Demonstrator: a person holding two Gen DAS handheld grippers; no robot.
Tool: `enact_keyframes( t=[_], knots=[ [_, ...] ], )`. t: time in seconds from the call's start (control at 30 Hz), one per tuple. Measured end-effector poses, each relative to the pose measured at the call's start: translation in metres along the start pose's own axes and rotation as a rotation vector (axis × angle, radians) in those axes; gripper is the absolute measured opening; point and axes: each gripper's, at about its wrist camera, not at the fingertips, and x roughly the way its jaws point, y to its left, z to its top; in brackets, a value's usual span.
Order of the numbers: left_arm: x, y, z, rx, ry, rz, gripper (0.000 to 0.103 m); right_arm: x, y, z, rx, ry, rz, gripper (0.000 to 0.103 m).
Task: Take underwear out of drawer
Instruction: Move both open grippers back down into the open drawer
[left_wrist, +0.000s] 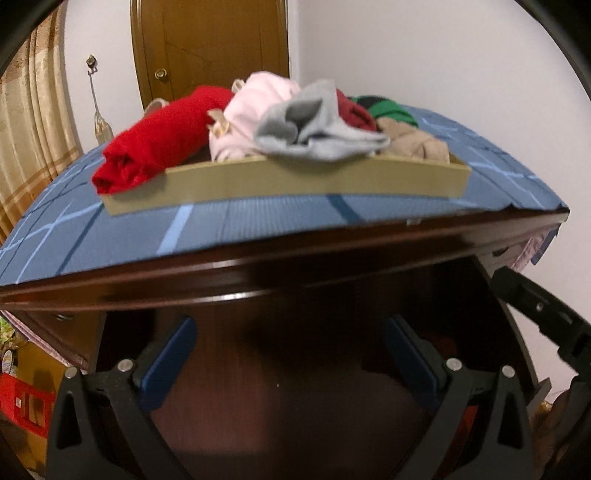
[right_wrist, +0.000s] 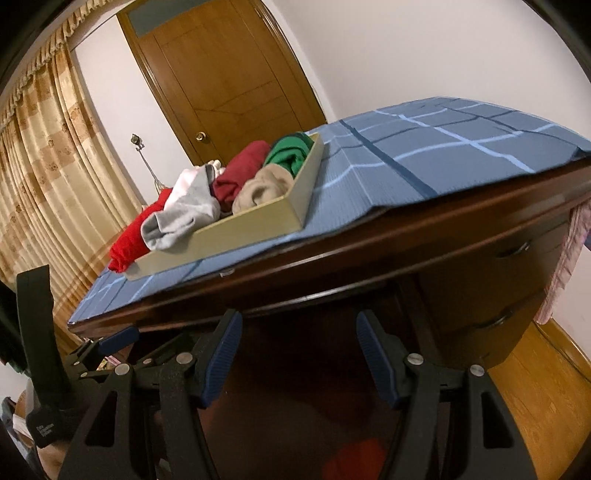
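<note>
the inside of the drawer lies in deep shadow in both wrist views; only a dim red shape shows low in the right wrist view, too dark and blurred to name. the tray wall hides the lower parts of the rolled garments. the left gripper is cut off by the right view's left side, its jaws unreadable there. small white lettering on a black part at lower left is too small to read.

Home bedroom: dark wooden dresser under a blue checked cloth; behind it a wooden door, left of it gold curtains.
</note>
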Motion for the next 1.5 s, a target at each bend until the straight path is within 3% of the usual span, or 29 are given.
enact_keyframes(
  t=[0.9,1.5],
  knots=[
    [0.023,-0.021,-0.055,0.054,0.161,-0.020,0.102,0.004,-0.007,-0.035,0.000,0.132,-0.069,0.067],
    [0.034,-0.022,-0.057,0.096,0.204,-0.036,0.102,0.002,-0.012,-0.048,0.009,0.213,-0.084,0.067]
  ],
)
